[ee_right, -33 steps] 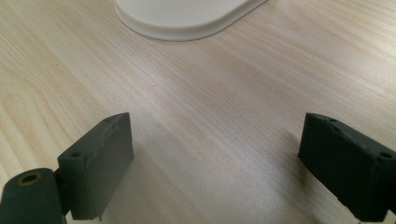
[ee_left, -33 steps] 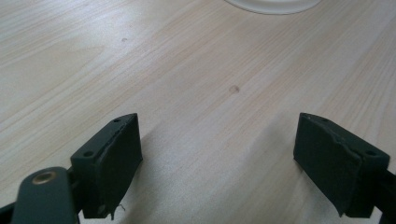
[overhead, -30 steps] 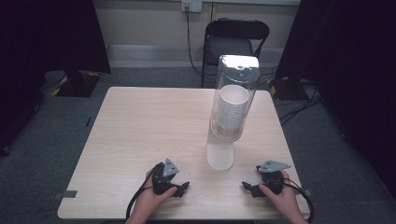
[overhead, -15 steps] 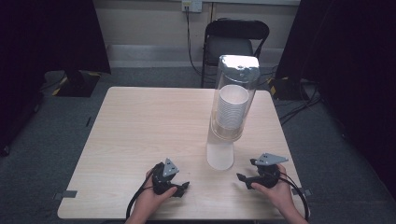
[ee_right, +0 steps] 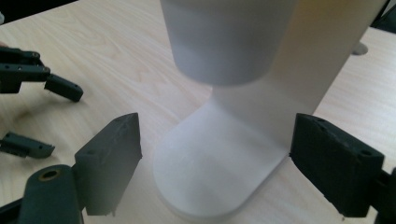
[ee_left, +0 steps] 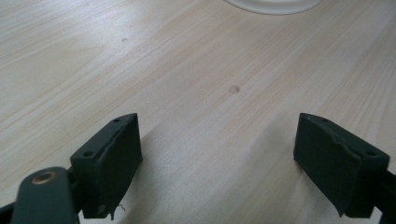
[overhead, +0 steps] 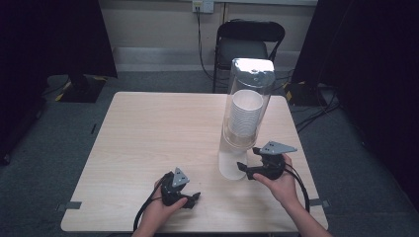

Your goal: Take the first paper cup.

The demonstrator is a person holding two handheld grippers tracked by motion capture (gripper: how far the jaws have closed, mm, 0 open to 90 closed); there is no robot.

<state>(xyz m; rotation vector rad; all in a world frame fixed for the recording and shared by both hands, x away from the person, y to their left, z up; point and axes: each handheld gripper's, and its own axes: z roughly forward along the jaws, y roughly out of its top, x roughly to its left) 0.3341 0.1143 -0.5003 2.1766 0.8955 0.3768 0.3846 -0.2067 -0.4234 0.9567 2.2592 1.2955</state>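
You held the right gripper (ee_right: 215,163) wide at the cup dispenser (overhead: 244,123) base, seemingly to draw a cup; the left gripper (ee_left: 219,158) rested wide on the table (overhead: 148,133)

A tall clear cup dispenser (overhead: 245,118) stands upright on a white base at the table's right side, holding a stack of white paper cups (overhead: 242,116) inside its tube.

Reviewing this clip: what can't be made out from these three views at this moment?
- How many cups are stacked: high view, rims too small, tube glares.
- Top of the cup dispenser: cut off by the right gripper view's upper edge.
- Dispenser base: left gripper view, only a sliver at the top edge.
- Chair legs: high view, behind the table.
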